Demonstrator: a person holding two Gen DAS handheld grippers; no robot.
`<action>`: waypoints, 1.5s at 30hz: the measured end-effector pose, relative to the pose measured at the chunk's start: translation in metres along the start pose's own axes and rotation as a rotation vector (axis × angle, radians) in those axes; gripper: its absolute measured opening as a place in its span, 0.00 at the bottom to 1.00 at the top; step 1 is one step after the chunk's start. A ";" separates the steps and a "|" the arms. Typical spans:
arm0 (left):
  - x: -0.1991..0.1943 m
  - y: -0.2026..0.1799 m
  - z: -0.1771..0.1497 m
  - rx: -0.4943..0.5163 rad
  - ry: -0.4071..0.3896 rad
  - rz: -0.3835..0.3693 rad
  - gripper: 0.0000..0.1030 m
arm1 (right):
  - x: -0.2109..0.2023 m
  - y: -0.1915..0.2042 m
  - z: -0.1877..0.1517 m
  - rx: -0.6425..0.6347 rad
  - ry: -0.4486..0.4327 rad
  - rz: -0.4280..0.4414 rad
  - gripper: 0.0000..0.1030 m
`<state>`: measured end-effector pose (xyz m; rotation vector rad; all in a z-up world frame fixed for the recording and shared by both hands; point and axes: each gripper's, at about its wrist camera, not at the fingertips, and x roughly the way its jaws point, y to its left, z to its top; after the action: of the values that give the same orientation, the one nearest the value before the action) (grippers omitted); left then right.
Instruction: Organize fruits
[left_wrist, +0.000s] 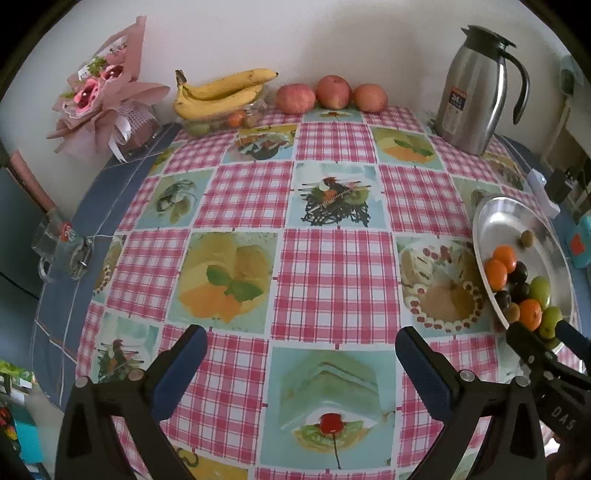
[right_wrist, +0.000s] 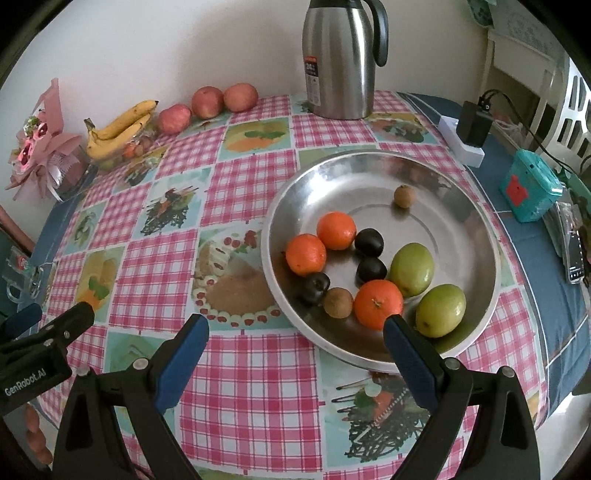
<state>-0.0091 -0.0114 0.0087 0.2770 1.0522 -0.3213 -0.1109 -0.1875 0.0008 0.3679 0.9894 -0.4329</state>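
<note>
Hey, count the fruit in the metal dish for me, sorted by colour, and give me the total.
In the metal dish:
Orange: 3
Dark purple: 3
Green: 2
Brown: 2
Total: 10

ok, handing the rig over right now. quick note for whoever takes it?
Left gripper: open, empty, over bare tablecloth, left of the metal plate.
Right gripper: open, empty, at the plate's near rim.
On the plate: three oranges, two green fruits, three dark plums, two small brown fruits, all mixed.
By the wall: three apples, and bananas lying on a clear container of small fruits.
Done: nothing that I can confirm.
Left: sort the plate fruits by kind; probably the wall fruits too.
</note>
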 end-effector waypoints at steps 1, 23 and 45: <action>0.001 -0.001 0.000 0.003 0.003 0.000 1.00 | 0.000 -0.001 0.000 0.001 0.001 -0.004 0.93; 0.007 0.000 0.001 0.004 0.026 0.001 1.00 | 0.002 0.000 0.001 0.008 0.008 0.004 0.93; 0.009 0.002 0.001 -0.001 0.034 0.007 1.00 | 0.002 0.001 0.001 0.008 0.009 0.004 0.93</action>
<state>-0.0034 -0.0107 0.0014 0.2855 1.0843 -0.3105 -0.1086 -0.1872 -0.0008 0.3793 0.9958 -0.4317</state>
